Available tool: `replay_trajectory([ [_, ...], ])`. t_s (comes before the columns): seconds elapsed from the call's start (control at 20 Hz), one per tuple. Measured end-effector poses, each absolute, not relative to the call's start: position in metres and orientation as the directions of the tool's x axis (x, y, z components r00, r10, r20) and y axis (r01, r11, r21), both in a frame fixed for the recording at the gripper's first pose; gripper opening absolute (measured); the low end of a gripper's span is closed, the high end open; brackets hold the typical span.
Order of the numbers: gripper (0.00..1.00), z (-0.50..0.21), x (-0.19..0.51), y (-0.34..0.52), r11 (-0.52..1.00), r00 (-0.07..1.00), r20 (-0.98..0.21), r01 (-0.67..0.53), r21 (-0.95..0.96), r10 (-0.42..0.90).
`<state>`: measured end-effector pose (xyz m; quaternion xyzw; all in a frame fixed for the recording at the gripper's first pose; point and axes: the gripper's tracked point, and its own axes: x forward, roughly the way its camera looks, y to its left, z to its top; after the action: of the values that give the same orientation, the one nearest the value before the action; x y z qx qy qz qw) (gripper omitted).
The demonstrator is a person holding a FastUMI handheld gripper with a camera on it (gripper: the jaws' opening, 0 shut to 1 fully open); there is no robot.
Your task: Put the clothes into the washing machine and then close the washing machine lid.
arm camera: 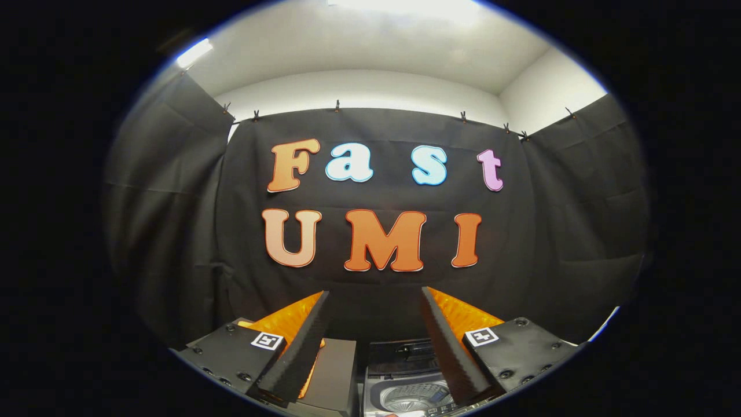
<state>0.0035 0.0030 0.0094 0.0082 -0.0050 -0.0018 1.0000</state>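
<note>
The booth is enclosed by black cloth (376, 278) hung from small clips (337, 106) along its upper edge. Above it, white walls (359, 90) and a white ceiling (376, 40) are seen, lit by a strip light (194, 52).

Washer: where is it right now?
In the gripper view the washer sits low between the open tongs, lid up and drum showing, in front of the black cloth wall.

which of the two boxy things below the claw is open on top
The washing machine, under the open claw's gap: its round drum shows. The dark box beside it has a flat shut top.
</note>
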Motion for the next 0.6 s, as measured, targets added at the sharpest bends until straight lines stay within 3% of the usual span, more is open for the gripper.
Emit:
replay_trajectory([
  [0.6, 0.98, -0.008, 0.025, 0.048, 0.998, 0.999, -0.029, -0.016, 0.057, 0.017],
])
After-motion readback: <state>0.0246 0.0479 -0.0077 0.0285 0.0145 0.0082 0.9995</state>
